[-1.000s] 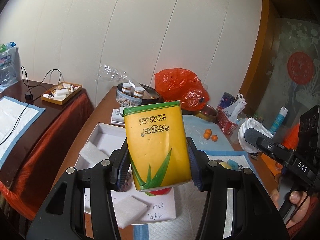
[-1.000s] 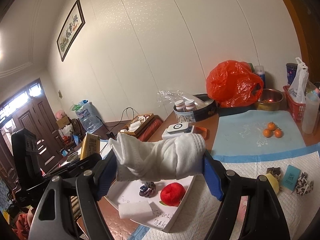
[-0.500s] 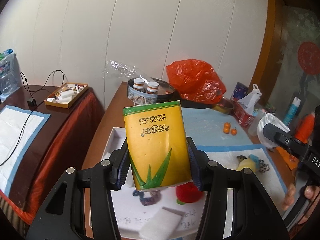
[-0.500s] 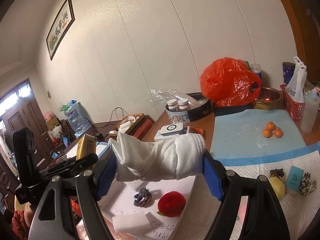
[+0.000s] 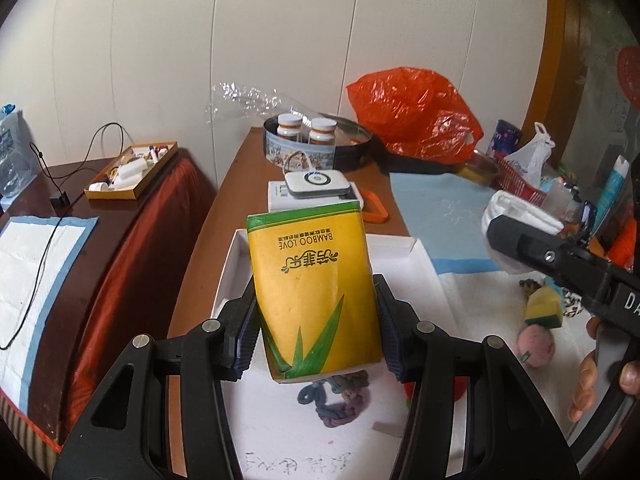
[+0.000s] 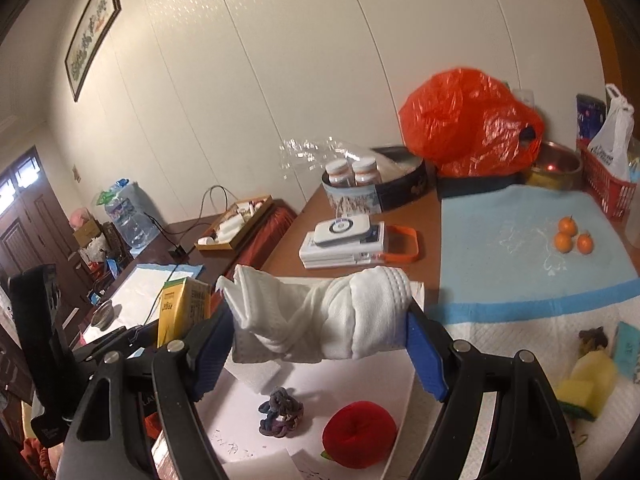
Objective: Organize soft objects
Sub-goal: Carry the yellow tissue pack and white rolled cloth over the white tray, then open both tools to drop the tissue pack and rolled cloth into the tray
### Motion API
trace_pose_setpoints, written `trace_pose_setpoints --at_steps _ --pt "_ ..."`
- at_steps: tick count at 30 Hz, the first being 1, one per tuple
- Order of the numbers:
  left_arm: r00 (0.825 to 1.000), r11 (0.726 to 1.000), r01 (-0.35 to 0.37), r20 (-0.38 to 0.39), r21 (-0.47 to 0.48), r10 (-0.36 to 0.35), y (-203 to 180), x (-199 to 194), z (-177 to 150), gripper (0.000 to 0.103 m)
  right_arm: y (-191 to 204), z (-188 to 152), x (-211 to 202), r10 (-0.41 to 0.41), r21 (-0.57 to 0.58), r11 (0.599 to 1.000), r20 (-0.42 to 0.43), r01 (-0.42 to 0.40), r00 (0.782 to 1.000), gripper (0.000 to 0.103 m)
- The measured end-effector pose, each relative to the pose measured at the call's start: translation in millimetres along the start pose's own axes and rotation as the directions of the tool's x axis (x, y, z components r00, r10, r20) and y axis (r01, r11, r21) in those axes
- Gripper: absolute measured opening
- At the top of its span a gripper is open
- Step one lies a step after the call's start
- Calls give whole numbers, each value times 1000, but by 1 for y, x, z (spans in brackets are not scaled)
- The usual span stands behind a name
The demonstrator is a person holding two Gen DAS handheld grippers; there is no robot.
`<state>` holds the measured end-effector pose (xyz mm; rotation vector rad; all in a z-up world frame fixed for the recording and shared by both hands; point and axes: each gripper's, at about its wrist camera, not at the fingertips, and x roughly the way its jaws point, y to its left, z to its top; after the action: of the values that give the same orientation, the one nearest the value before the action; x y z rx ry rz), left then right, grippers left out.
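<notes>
My left gripper [image 5: 316, 332] is shut on a yellow tissue pack [image 5: 314, 296] with a green leaf print, held above a shallow white box [image 5: 236, 264]. My right gripper [image 6: 320, 332] is shut on a rolled white cloth [image 6: 324, 318], also above the white box [image 6: 404, 380]. In the box lie a braided grey-purple hair tie [image 6: 282, 416], a red plush ball [image 6: 358, 434] and a white foam pad [image 6: 260, 468]. The tissue pack also shows in the right wrist view [image 6: 182, 308], and the cloth in the left wrist view [image 5: 520, 216].
On the white mat to the right lie a yellow-green sponge [image 6: 586, 386], a pink plush fruit [image 5: 536, 346] and a teal card [image 6: 628, 350]. Behind are three small oranges [image 6: 570, 236], a stack of white devices [image 6: 344, 240], a round tin [image 6: 372, 190] and an orange bag [image 6: 468, 124].
Both grippers have moved forward and lower over the white box with their loads still held. The table's objects have grown nearer in both views.
</notes>
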<state>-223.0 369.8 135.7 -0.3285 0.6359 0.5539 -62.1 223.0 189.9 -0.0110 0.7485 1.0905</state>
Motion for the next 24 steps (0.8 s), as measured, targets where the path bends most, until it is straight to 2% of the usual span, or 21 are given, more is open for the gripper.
trace_pose_setpoints --at_steps 9,12,14,16,17,18,24 --pt "994 999 -16 -113 -28 12 12 53 -9 52 -7 -20 62 3 50 999 -153 4 988 79" --pt "991 998 -24 -135 -50 17 17 63 -13 52 -6 -27 75 1 55 998 -180 9 984 83" --pt "992 998 -25 -126 -62 17 19 63 -14 59 -8 -31 79 17 69 998 -184 -4 983 89" --pt "995 996 -54 -84 -68 48 21 59 -14 85 -9 -33 79 9 79 997 -179 5 984 98" --pt "997 995 -63 -57 -74 59 23 56 -14 93 -10 -33 77 -1 84 996 -164 15 986 103" --pt "997 994 -65 -35 -83 62 25 52 -13 103 -12 -31 74 -16 88 996 -139 29 990 103" --pt "996 984 -88 21 -152 92 38 32 -7 103 -8 -26 54 -28 73 997 -64 32 998 103"
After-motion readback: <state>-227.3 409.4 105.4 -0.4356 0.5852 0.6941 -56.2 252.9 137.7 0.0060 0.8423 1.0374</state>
